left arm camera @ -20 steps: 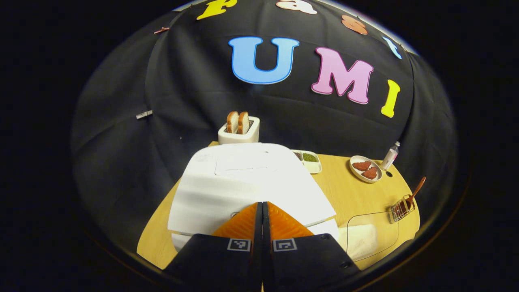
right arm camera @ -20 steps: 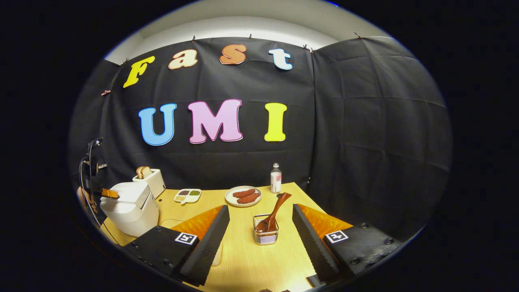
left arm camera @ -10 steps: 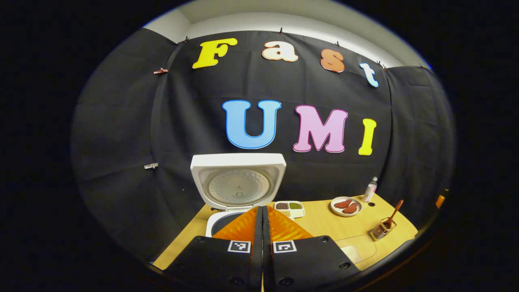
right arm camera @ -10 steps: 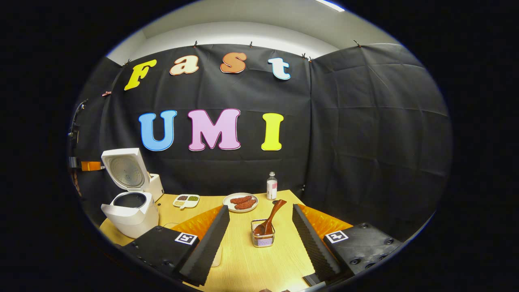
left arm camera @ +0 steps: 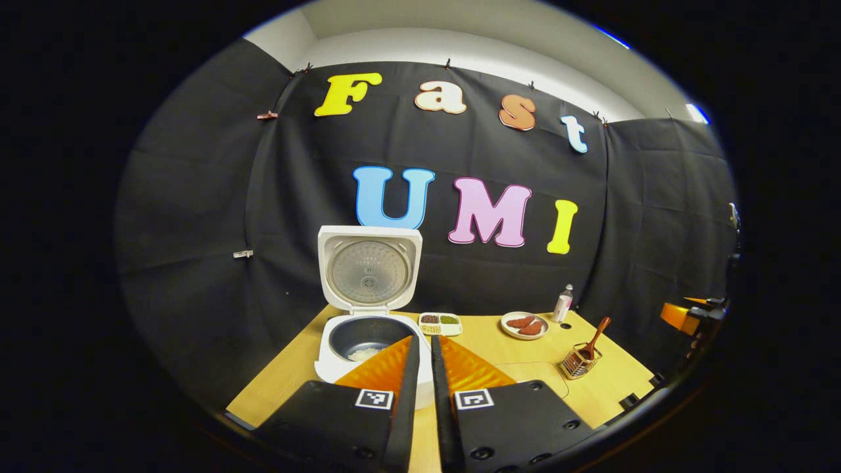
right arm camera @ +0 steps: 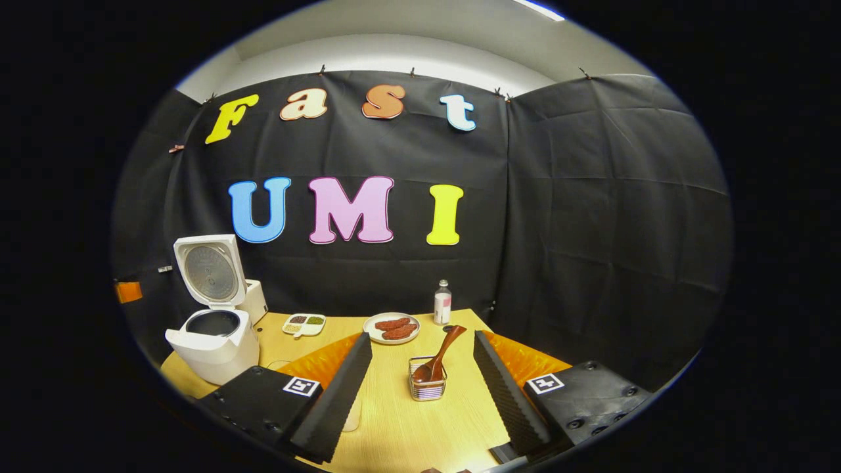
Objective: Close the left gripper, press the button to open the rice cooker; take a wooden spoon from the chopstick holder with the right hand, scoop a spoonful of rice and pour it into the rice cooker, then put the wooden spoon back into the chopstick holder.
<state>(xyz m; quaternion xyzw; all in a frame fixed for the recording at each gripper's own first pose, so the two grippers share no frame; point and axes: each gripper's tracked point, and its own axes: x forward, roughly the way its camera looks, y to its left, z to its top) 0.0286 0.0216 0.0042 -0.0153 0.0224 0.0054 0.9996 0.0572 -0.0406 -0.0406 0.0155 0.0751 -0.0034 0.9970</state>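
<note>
- Left gripper view: the rice cooker stands on the wooden table with its lid raised upright behind the pot; a little white rice lies at the bottom of the dark inner pot; the left gripper hangs just in front of the cooker, its fingers nearly together with a thin gap between them and nothing held; a small divided dish sits just right of the cooker, a plate and a bottle farther right; the chopstick holder with the wooden spoon stands well right of the cooker, near the table's edge.
- Right gripper view: the right gripper is spread wide and empty; the chopstick holder sits on the table between its two fingers, touching neither; the wooden spoon leans in the holder, bowl down, handle tilted up and to the right; the rice cooker is well to the left of the holder, lid open.
- Risks, as I judge them: the holder looks light, so closing on the slanted handle off-centre could tip or drag it; the smooth, tilted handle could slip or twist between the fingers; a loose grasp could later spill rice on the table; the upright lid could be knocked by a careless swing.
</note>
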